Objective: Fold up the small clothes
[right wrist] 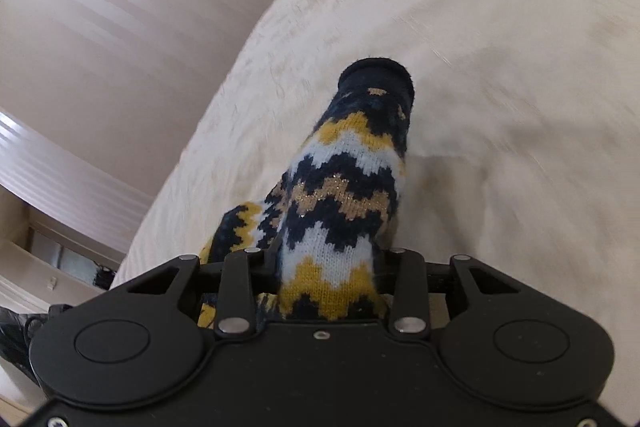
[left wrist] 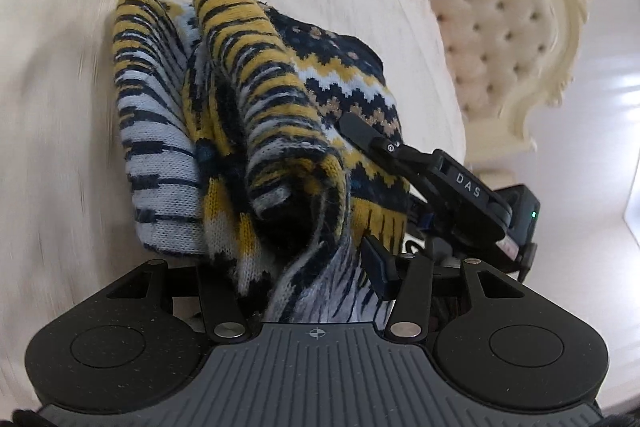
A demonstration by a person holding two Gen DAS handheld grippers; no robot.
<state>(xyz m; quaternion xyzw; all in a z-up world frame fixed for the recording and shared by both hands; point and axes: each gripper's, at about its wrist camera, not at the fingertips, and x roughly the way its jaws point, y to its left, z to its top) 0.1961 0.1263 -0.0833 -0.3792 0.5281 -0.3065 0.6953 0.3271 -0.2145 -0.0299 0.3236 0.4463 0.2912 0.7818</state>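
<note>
Spreading wide, cream bed (left wrist: 60,75), tufted headboard (left wrist: 492,23) behind, patterned knit sweater (left wrist: 240,115) bunched and lifted above bed, left tongs (left wrist: 296,279) clamped on its folds, right tongs (right wrist: 332,279) gripping its zigzag sleeve (right wrist: 352,179).

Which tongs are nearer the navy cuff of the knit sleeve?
Right. The right tongs clamp that same sleeve, with the navy cuff straight ahead of them. The left tongs grip the striped folds off to the side, farther from it.

Fuzzy knit sweater (left wrist: 256,99), matt cream bedspread (left wrist: 60,75), tufted upholstered headboard (left wrist: 492,11).
</note>
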